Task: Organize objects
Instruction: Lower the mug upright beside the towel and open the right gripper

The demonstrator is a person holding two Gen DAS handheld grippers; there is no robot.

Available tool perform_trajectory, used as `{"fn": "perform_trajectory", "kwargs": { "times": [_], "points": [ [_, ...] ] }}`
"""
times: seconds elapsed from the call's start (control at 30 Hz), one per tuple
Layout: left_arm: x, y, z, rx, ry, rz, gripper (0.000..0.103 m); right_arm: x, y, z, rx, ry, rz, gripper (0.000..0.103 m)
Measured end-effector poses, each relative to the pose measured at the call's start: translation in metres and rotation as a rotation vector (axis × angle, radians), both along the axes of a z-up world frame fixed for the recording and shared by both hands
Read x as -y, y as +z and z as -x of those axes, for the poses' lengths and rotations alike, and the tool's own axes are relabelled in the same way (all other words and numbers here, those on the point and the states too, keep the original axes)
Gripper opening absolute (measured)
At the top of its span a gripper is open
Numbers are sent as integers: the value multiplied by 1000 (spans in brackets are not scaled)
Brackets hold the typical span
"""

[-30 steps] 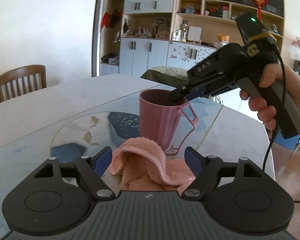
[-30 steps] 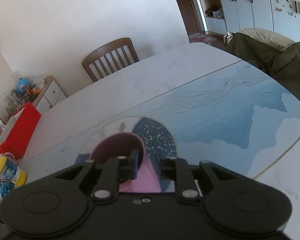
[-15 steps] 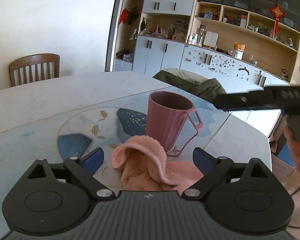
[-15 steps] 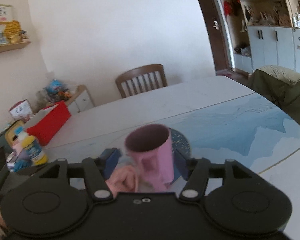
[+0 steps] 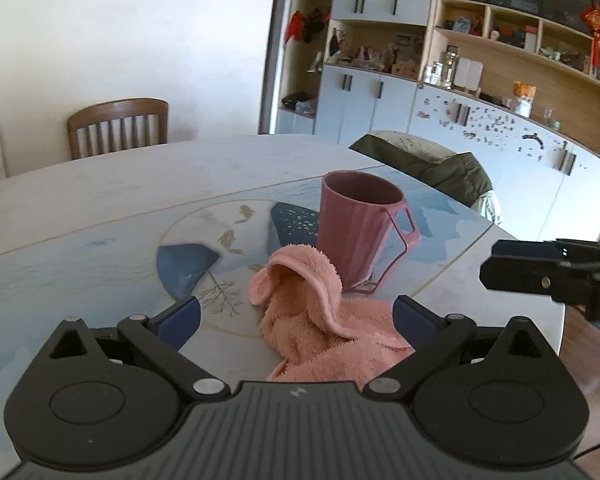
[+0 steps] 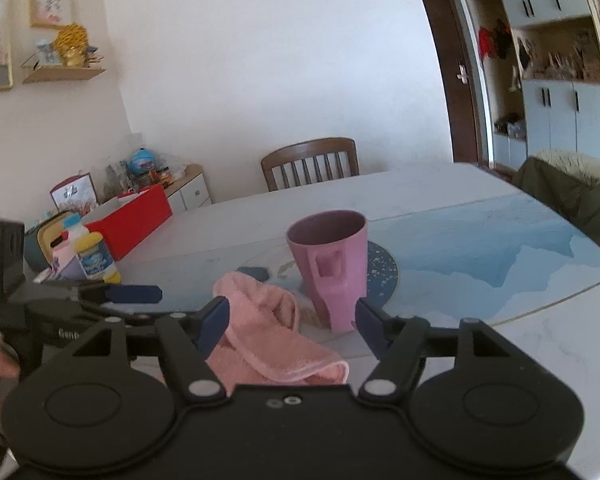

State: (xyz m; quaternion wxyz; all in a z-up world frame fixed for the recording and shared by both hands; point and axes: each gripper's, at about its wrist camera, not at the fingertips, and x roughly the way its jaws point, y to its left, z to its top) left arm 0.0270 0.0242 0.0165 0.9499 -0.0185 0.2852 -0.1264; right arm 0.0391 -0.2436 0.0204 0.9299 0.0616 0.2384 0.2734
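- The right gripper (image 6: 292, 326) has just let go: a second ago its jaws were pinched on the rim of the pink mug (image 6: 332, 268), and they have just been opening. Now they stand wide, with nothing pressed between the blue pads (image 6: 216, 322).
- It has also backed away from the mug. In the left wrist view it shows only at the right edge, clear of the mug (image 5: 360, 228) and off the table's edge.
- The left gripper (image 5: 296, 314) has just been opening too and now stands at its widest. Its pads flank the pink towel (image 5: 320, 320) without touching it.
- The mug stands upright on the table's (image 5: 100, 208) blue printed area, handle towards the right gripper, with the crumpled towel lying against its base on the near side.
- My reading: the mug has been set down and released, so that placement looks finished. The towel is the loose item left, bunched and unfolded.
- With the left jaws already spread around the towel, a grasp on it seems the likely next step. It is soft and may drag against the mug's foot.
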Motion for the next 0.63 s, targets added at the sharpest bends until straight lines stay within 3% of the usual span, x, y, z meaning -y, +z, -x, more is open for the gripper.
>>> {"fn": "perform_trajectory", "kwargs": {
  "times": [0.13, 0.33, 0.5, 0.63],
  "points": [
    [3, 2, 9, -22, 19, 12, 103, 1, -4, 11, 12, 8, -3, 70],
    [18, 4, 25, -23, 39, -48, 103, 8, -9, 23, 8, 19, -38, 71],
    [25, 3, 34, -41, 46, -46, 103, 19, -15, 34, 3, 6, -80, 71],
    [31, 2, 44, -17, 64, -66, 103, 24, -22, 44, -1, -6, -88, 71]
  ]
}}
